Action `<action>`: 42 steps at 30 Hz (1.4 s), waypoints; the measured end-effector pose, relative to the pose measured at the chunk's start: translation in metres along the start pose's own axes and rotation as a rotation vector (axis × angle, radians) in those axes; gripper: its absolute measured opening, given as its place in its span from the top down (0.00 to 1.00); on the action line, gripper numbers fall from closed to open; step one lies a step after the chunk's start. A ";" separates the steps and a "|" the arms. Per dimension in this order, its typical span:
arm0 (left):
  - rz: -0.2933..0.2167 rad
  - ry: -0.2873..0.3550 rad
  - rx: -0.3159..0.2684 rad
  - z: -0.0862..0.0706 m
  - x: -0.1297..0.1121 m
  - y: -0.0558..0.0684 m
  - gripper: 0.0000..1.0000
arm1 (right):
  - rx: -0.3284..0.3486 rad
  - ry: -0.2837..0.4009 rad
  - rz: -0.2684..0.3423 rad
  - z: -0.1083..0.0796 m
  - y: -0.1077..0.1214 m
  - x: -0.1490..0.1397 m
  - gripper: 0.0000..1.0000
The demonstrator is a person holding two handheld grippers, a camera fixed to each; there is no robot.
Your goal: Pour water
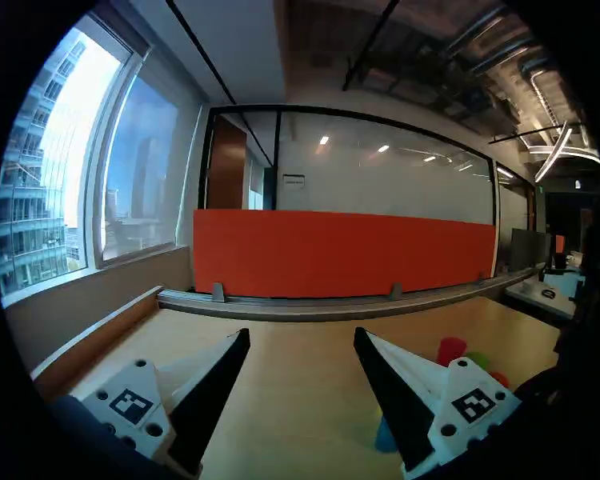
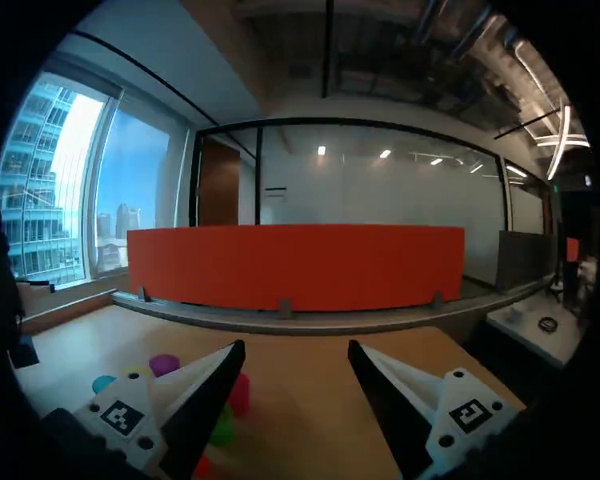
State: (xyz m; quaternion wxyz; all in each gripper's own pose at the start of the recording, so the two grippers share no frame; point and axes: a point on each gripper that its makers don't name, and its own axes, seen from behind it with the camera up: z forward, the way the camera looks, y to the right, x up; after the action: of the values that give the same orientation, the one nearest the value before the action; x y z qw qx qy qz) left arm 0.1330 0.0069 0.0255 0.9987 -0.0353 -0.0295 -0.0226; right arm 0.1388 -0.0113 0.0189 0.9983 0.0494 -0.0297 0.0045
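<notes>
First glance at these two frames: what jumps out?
The bright orange divider panel spanning the back of the wooden desk dominates both views, with tall windows showing city towers to its left. Next come the small coloured cups clustered on the desk, partly behind a finger of the right gripper. Both it and the left gripper hang open and empty over the desk.

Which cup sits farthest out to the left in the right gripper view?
The teal cup, at the left end of the cluster. The purple cup stands just right of it, and the green cup lies farther right still.
</notes>
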 end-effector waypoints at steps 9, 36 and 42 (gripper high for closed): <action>-0.015 0.001 -0.070 0.004 0.045 0.015 0.04 | 0.027 0.010 -0.008 0.003 -0.005 0.045 0.01; -0.045 -0.005 -0.402 -0.001 0.072 0.083 0.04 | 0.391 -0.005 -0.004 -0.010 -0.063 0.060 0.01; -0.020 0.007 -0.453 -0.004 0.073 0.092 0.04 | 0.444 0.000 -0.003 -0.010 -0.071 0.066 0.01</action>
State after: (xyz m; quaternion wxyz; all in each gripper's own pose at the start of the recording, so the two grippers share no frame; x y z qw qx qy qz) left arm 0.2103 0.0952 0.0195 0.9651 -0.2583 -0.0206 -0.0388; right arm 0.2056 -0.0805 0.0054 0.9629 0.2682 -0.0279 0.0096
